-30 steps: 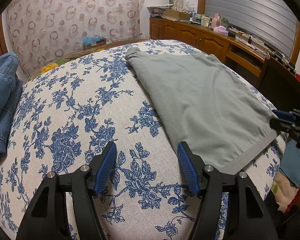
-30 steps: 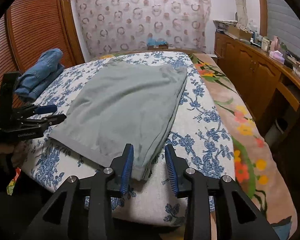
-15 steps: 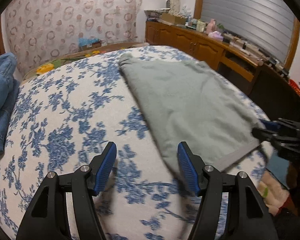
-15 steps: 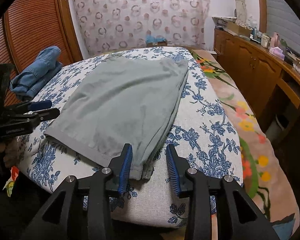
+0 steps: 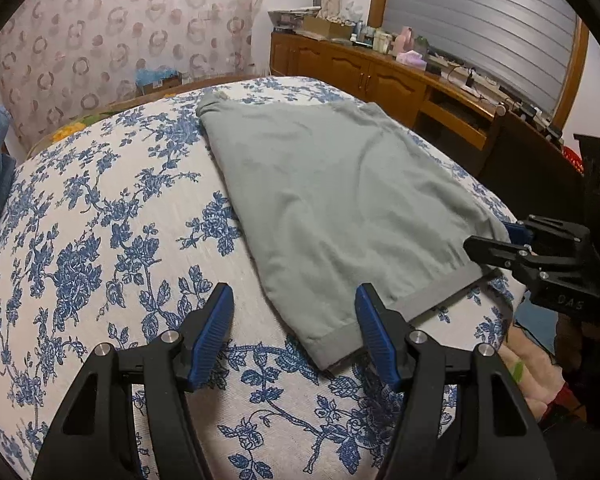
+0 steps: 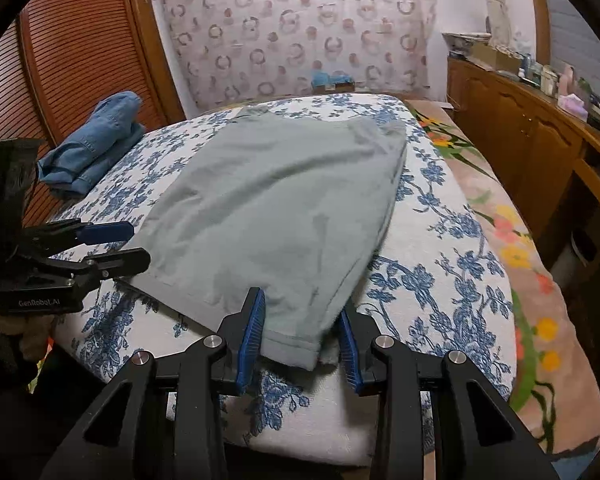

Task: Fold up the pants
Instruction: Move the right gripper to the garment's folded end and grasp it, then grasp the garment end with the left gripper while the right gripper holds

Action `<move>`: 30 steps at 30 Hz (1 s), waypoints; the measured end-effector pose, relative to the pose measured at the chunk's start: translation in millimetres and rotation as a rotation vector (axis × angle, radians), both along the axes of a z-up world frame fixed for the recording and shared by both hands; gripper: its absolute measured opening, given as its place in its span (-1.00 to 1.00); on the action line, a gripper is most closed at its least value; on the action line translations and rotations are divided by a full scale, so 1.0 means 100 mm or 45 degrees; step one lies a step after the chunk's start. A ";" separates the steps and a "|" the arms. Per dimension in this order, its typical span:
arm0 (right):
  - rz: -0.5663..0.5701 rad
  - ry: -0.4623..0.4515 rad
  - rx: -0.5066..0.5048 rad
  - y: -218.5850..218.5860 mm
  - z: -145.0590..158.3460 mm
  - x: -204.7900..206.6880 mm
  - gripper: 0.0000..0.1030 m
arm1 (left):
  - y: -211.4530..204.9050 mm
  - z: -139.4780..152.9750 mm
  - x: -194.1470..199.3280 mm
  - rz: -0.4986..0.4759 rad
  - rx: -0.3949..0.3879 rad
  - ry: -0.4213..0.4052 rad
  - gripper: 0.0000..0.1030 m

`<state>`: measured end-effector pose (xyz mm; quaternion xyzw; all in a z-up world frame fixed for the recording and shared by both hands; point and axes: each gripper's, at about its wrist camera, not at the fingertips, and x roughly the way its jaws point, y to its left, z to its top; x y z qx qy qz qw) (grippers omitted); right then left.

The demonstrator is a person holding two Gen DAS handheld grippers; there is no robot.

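- The pants [image 5: 340,208] were pale grey-green, soft knit, lying flat on the blue-flowered bedspread [image 5: 100,240]
- They were folded lengthwise, leg on leg, narrowing toward the far end
- A darker grey band edged the near end [image 6: 172,292]
- One near corner drooped over the bed's edge

The left black two-finger gripper with blue ribbed pads [image 5: 296,330] is hovering with jaws spread wide; the right matching black gripper [image 6: 300,330] is gaping too, both level, side by side.
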<state>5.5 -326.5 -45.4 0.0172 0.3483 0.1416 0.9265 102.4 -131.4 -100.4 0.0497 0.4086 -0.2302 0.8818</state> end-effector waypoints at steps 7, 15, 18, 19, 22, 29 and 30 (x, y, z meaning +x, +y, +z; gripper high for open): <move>0.004 -0.005 0.026 -0.02 -0.03 0.00 -0.59 | 0.00 -0.01 -0.02 0.007 -0.006 -0.007 0.25; 0.002 -0.028 0.107 -0.06 -0.01 -0.01 -0.84 | 0.08 0.03 -0.11 -0.016 -0.102 0.032 -0.11; 0.016 -0.079 0.159 -0.09 0.06 -0.07 -0.85 | 0.06 0.03 -0.14 -0.028 -0.104 0.041 -0.15; 0.026 -0.090 0.173 -0.10 0.08 -0.08 -0.85 | 0.05 0.03 -0.14 -0.033 -0.099 0.042 -0.15; 0.037 -0.118 0.188 -0.12 0.12 -0.10 -0.85 | 0.04 0.03 -0.13 -0.033 -0.100 0.049 -0.15; 0.039 -0.150 0.181 -0.11 0.13 -0.15 -0.85 | 0.09 0.03 -0.15 -0.001 -0.089 0.042 -0.07; 0.037 -0.152 0.176 -0.10 0.12 -0.16 -0.85 | 0.09 0.03 -0.15 -0.001 -0.085 0.038 -0.07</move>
